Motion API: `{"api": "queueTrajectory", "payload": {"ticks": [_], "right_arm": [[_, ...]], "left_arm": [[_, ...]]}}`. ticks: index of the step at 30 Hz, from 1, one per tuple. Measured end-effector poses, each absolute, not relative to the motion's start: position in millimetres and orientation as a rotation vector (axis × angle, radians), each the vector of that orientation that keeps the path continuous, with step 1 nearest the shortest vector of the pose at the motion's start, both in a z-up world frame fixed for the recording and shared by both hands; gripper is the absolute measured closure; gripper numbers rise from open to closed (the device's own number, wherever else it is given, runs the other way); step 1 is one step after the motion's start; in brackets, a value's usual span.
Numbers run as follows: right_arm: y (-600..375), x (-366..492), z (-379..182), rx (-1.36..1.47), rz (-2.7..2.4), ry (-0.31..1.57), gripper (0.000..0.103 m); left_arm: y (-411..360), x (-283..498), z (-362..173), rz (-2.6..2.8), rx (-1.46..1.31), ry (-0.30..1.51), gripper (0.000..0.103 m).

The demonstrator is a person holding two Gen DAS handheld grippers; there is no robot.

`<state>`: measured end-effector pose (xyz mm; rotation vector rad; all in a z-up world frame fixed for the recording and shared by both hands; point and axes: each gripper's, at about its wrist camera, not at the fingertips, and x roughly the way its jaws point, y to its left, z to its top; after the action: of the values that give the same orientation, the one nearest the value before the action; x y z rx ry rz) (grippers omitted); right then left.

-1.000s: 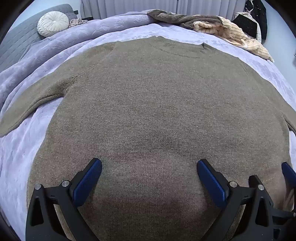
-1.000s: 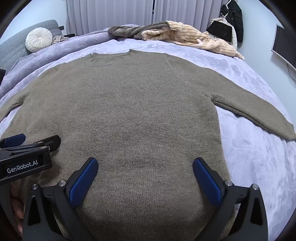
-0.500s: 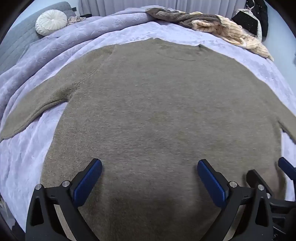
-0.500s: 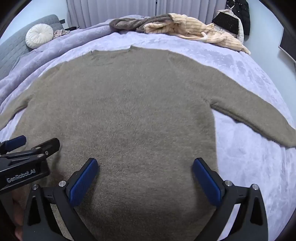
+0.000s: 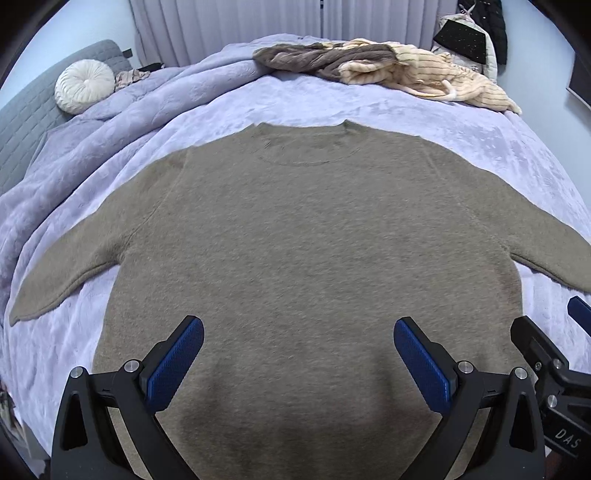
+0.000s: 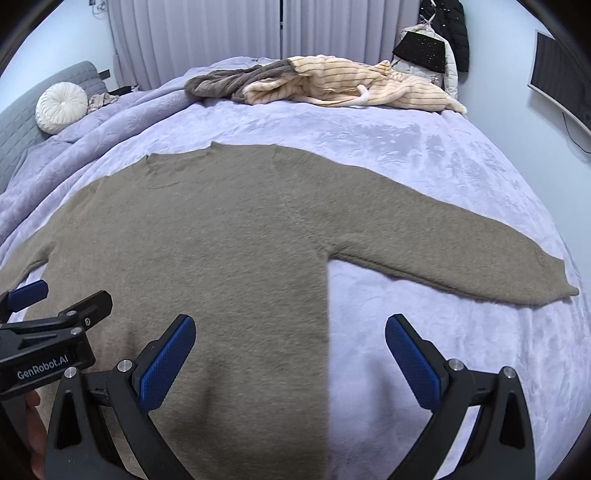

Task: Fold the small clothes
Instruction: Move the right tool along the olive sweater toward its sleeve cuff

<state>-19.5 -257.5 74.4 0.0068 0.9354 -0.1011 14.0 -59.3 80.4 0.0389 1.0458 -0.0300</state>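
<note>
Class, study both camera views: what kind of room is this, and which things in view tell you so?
Most likely a bedroom. A brown sweater lies spread on a bed with a lilac blanket, a round white cushion rests against a grey headboard, and curtains hang behind.

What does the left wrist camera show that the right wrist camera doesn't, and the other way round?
Only the left wrist view shows the sweater's left sleeve out to its cuff, and the left tongs open over the sweater's body.

Only the right wrist view shows the right sleeve complete to its cuff, the wall monitor, and the right tongs open, straddling the sweater's right side edge.

Both show the brown sweater spread flat on the lavender blanket, the heap of clothes at the far end, and the round white cushion.
</note>
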Motion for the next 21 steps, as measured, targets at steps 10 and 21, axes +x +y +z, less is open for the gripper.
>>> {"api": "queueTrajectory", "payload": {"ticks": [10, 21], "right_arm": [[-296.4, -16.3, 87.6, 0.022, -0.155, 0.901, 0.001], [-345.3, -17.0, 95.9, 0.050, -0.226, 0.875, 0.001]], "left_arm": [[-92.2, 17.1, 77.7, -0.057, 0.067, 1.037, 0.000], [-141.7, 26.3, 83.7, -0.100, 0.110, 1.023, 0.000]]}}
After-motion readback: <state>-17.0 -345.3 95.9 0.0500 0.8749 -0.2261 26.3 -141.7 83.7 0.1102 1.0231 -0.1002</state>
